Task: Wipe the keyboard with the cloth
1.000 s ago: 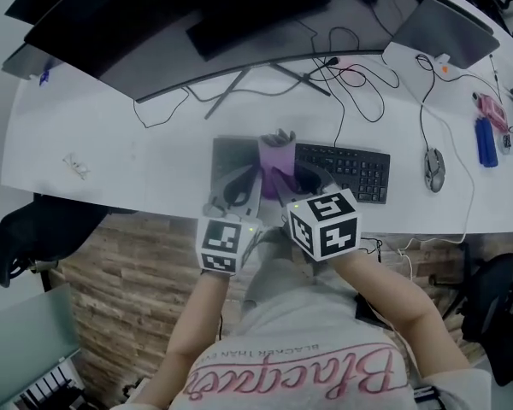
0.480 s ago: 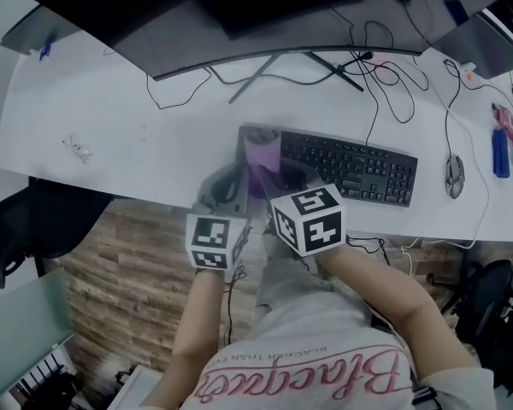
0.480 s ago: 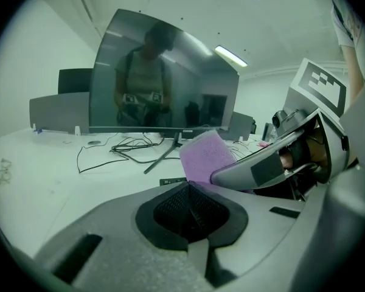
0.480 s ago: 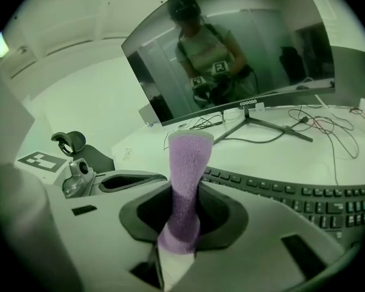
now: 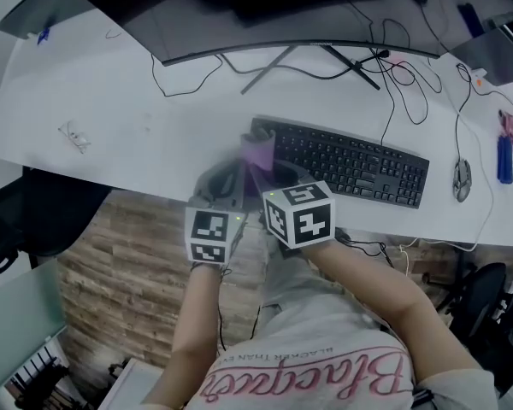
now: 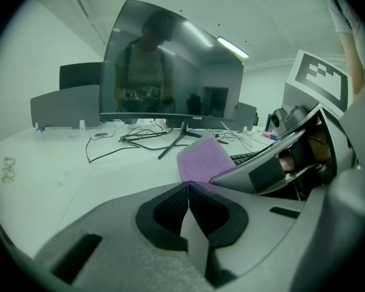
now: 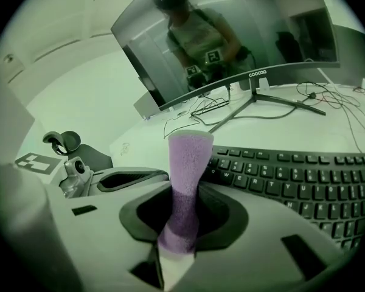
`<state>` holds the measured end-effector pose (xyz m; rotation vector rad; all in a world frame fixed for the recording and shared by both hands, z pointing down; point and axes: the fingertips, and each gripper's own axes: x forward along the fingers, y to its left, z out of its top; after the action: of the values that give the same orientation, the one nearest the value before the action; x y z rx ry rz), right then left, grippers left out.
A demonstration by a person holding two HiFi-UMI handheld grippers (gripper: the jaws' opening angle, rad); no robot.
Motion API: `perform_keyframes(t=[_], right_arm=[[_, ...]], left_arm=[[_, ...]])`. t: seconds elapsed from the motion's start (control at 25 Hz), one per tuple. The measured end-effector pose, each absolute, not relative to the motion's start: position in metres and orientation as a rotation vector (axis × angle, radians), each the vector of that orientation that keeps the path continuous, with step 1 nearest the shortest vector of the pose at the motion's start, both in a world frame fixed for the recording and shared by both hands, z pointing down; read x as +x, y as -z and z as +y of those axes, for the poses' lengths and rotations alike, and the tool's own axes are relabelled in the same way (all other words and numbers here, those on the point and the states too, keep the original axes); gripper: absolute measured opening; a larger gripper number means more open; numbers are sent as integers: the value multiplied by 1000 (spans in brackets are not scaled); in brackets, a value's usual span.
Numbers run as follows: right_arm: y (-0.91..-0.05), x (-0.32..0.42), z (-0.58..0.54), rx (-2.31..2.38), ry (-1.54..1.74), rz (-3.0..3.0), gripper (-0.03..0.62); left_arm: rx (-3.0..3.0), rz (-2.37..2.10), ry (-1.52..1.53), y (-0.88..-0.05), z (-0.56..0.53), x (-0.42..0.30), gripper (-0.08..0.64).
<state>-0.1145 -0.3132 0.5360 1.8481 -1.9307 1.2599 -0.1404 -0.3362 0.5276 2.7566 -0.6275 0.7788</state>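
Observation:
The black keyboard (image 5: 346,162) lies on the white desk (image 5: 137,118), also showing in the right gripper view as the keyboard (image 7: 304,178). A purple cloth (image 7: 187,181) stands upright, pinched at its lower end by my right gripper (image 7: 177,236), just off the keyboard's left end. In the head view the cloth (image 5: 258,155) rises between both grippers. My left gripper (image 6: 188,198) is shut, pads touching, nothing seen between them; the cloth (image 6: 202,159) hangs just beyond its tip. Both grippers, left (image 5: 229,180) and right (image 5: 274,178), hover at the desk's near edge.
A curved monitor (image 5: 239,11) on a splayed stand (image 5: 325,58) fills the back of the desk, with loose cables (image 5: 402,84) beside it. A mouse (image 5: 462,178) sits right of the keyboard. A dark chair (image 5: 21,220) stands at the left.
The cloth has come off the keyboard's left end, which now shows in full. Both grippers have drawn back a little toward the desk's near edge.

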Motion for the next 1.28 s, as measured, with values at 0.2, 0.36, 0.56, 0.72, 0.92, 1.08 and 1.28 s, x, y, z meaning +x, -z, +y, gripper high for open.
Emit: perform_keyframes(t=[0.2, 0.36, 0.56, 0.72, 0.92, 1.08, 1.28], right_arm=[[-542, -118, -315, 1839, -1255, -1934, 87], [-542, -119, -315, 1841, -1234, -1932, 87], [-542, -118, -313, 1846, -1221, -1929, 87], [-543, -114, -309, 1852, -1236, -1923, 87], [-543, -111, -305, 1849, -1222, -1930, 87], [-542, -105, -300, 1839, -1210, -1935, 87], [-542, -97, -292, 1827, -1210, -1934, 87]], left_arm=[[2740, -642, -786, -535, -337, -146, 5], [2733, -644, -781, -538, -336, -147, 5], [2733, -645, -786, -538, -335, -147, 5], [2720, -657, -792, -540, -331, -145, 5], [2709, -664, -805, -541, -326, -142, 5], [2713, -657, -827, -539, -322, -136, 5], [2711, -648, -841, -536, -315, -129, 5]])
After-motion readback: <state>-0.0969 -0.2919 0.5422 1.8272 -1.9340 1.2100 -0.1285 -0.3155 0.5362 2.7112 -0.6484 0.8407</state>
